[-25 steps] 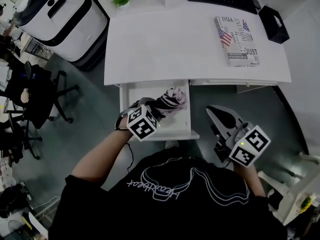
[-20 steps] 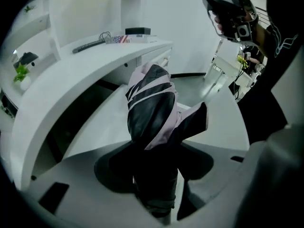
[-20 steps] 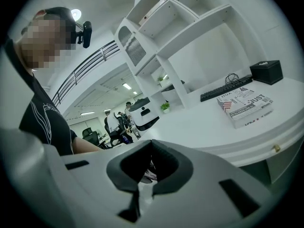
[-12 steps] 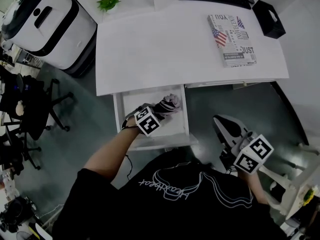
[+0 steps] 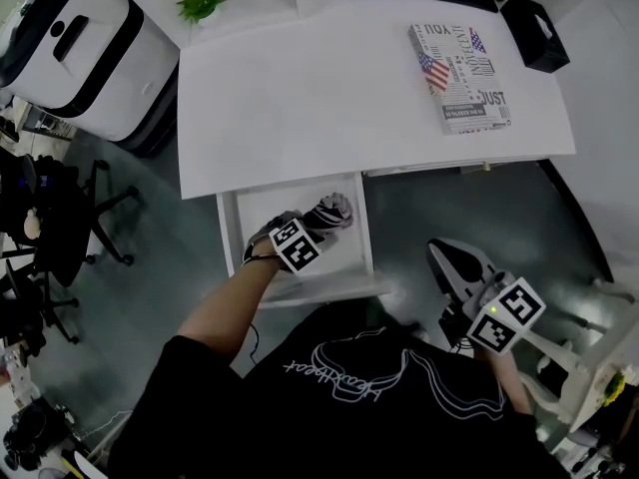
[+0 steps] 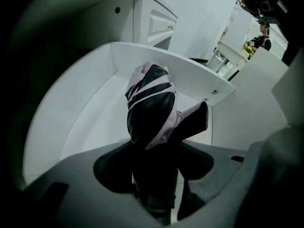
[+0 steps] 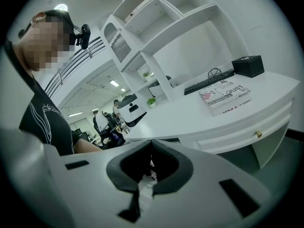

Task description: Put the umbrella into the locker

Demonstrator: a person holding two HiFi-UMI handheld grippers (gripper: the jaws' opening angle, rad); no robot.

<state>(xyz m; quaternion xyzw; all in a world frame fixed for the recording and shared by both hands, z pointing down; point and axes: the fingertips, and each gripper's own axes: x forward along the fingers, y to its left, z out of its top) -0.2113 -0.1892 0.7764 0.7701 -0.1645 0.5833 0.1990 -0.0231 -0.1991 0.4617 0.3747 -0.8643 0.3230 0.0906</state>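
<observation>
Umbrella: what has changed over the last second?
The left hand-held gripper, shut on the umbrella, has lowered it deeper into the open drawer. The right hand-held gripper is empty, with its jaws together, much as before. The grip, drawer and book on the desk are unchanged.

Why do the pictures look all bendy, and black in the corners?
Left gripper view: a wide-angle lens bends the drawer rim into a curve, corners go black, and the umbrella looks dark. Right gripper view: same round frame, desk edge bowed. Head view: only mild bending, even light.
</observation>
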